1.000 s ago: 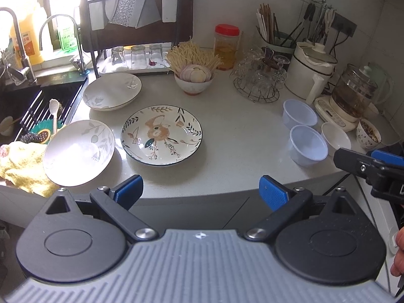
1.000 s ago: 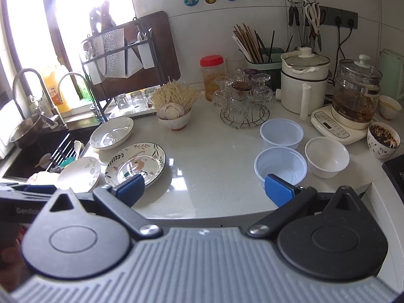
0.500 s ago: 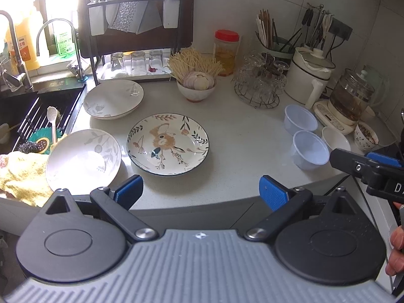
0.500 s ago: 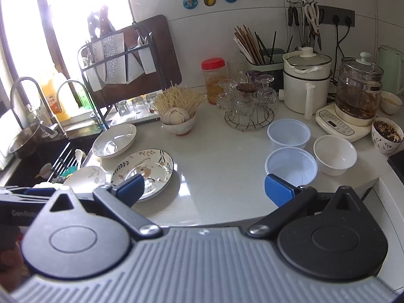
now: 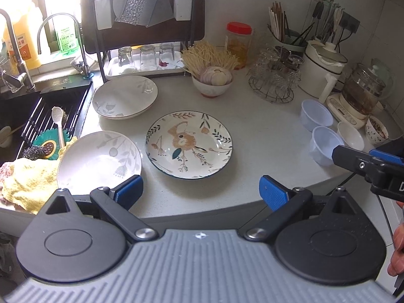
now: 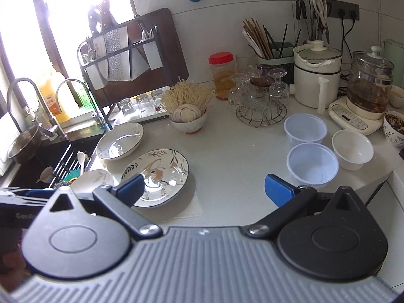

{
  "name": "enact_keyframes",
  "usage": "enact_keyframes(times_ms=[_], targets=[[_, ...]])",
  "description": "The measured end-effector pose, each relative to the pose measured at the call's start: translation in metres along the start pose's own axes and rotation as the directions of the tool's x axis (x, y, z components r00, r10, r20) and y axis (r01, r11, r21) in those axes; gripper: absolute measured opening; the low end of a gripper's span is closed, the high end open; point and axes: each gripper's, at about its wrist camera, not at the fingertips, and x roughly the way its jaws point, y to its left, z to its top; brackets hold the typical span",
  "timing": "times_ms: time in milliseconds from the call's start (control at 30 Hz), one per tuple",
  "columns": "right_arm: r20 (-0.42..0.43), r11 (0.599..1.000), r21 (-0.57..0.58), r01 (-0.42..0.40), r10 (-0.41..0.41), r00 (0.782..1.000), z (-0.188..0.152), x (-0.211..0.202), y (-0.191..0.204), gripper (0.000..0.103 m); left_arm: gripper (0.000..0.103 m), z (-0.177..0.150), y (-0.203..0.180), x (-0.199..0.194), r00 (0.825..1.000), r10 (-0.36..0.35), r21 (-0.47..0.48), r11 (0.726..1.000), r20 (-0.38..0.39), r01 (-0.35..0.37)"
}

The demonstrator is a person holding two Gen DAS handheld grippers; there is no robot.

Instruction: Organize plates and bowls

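Note:
A floral plate [image 5: 188, 144] lies mid-counter; it also shows in the right wrist view [image 6: 161, 174]. Two white leaf-print plates sit left of it, one near the front edge [image 5: 99, 160] and one farther back [image 5: 125, 96]. Two translucent plastic bowls [image 6: 312, 166] [image 6: 305, 128] and a white bowl [image 6: 352, 149] stand at the right. My left gripper [image 5: 200, 192] is open and empty above the counter's front edge, before the floral plate. My right gripper [image 6: 204, 188] is open and empty, in front of the nearer plastic bowl.
A sink [image 5: 38, 116] with a rack, spoon and yellow cloth [image 5: 27, 181] is at the left. A garlic bowl [image 5: 212, 85], glass rack [image 5: 274, 80], red-lidded jar [image 5: 238, 41], white pot [image 5: 322, 68], kettle [image 5: 361, 93] and dish rack [image 5: 144, 25] line the back.
Both grippers have moved up and forward toward the counter, so the plates and bowls sit lower and closer in view. Both stay open and empty.

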Motion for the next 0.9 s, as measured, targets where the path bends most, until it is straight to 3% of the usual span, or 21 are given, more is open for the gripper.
enact_keyframes(times_ms=[367, 533, 633, 900], targets=[[0.011, 1.0, -0.028, -0.008, 0.008, 1.0, 0.009, 0.025, 0.036, 0.103, 0.1, 0.027, 0.038, 0.024, 1.0, 0.001, -0.002, 1.0, -0.027, -0.001], [-0.027, 0.998, 0.027, -0.058, 0.059, 0.998, 0.011, 0.043, 0.05, 0.103, 0.1, 0.035, 0.063, 0.035, 1.0, 0.006, 0.009, 1.0, -0.024, -0.005], [-0.071, 0.998, 0.06, -0.016, 0.021, 0.997, 0.009, 0.058, 0.062, 0.103, 0.1, 0.038, 0.084, 0.044, 0.999, -0.008, -0.009, 1.0, -0.032, 0.008], [-0.134, 0.984, 0.174, -0.044, 0.068, 0.989, 0.002, 0.096, 0.087, 0.103, 0.1, 0.046, 0.136, 0.078, 0.996, -0.048, 0.01, 0.999, -0.078, 0.049]])
